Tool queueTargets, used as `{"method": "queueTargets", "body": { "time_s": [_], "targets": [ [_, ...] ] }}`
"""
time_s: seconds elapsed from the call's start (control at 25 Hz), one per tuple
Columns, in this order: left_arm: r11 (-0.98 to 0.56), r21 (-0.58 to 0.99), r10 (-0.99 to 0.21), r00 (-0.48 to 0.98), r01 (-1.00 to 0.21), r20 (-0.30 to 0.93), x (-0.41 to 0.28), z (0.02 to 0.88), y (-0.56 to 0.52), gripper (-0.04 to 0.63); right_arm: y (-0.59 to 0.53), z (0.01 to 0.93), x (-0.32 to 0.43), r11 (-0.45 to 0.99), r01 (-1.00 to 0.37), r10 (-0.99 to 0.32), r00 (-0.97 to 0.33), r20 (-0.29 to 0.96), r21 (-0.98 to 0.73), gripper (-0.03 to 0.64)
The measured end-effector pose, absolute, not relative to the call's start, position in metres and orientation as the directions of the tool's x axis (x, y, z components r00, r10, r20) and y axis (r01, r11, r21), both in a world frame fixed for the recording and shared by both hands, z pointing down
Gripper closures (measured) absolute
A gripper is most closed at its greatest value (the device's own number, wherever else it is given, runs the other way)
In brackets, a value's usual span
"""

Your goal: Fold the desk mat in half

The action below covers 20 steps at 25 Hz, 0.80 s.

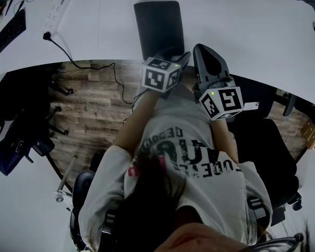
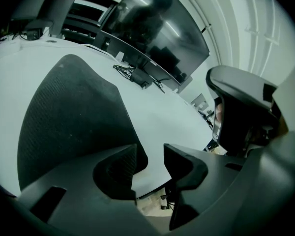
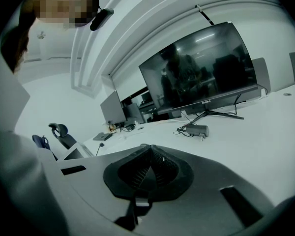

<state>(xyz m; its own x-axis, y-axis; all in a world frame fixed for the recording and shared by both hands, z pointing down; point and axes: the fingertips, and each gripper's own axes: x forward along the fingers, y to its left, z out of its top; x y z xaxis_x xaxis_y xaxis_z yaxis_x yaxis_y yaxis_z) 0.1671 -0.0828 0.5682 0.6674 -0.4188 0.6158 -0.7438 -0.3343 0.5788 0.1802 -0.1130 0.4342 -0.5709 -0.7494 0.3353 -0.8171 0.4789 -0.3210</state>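
Observation:
The dark desk mat (image 1: 157, 25) lies flat on the white desk (image 1: 252, 35), its near edge close to the desk's front edge. In the left gripper view the desk mat (image 2: 73, 112) fills the left side, and its near corner ends just beyond the left jaw. My left gripper (image 2: 150, 163) is open, with only bare desk showing in the gap. From the head view, the left gripper (image 1: 179, 58) hovers at the mat's near right corner. My right gripper (image 1: 200, 50) is beside it over bare desk. The right gripper (image 3: 148, 173) is shut on nothing.
A power strip (image 1: 58, 7) with its cable and a keyboard (image 1: 10, 30) lie at the desk's far left. A large monitor (image 3: 201, 77) stands at the back with a small device (image 3: 197, 130) before it. Office chairs (image 1: 273, 156) stand behind the desk's curved front edge.

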Motion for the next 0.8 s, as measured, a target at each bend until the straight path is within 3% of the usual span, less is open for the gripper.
{"method": "queueTargets", "body": {
  "time_s": [0.56,0.8],
  "targets": [
    [-0.301,0.572,-0.445,0.643,-0.763,0.623,0.164,0.568,-0.083,0.442,-0.108,0.432,0.185,0.472,-0.822,-0.758,-0.563,0.329,-0.319,0.618],
    [-0.253,0.54,-0.485,0.588,-0.803,0.647,0.15,0.57,-0.088,0.556,-0.106,0.432,0.188,0.466,-0.825,-0.762,-0.557,0.329,-0.319,0.618]
  ]
}}
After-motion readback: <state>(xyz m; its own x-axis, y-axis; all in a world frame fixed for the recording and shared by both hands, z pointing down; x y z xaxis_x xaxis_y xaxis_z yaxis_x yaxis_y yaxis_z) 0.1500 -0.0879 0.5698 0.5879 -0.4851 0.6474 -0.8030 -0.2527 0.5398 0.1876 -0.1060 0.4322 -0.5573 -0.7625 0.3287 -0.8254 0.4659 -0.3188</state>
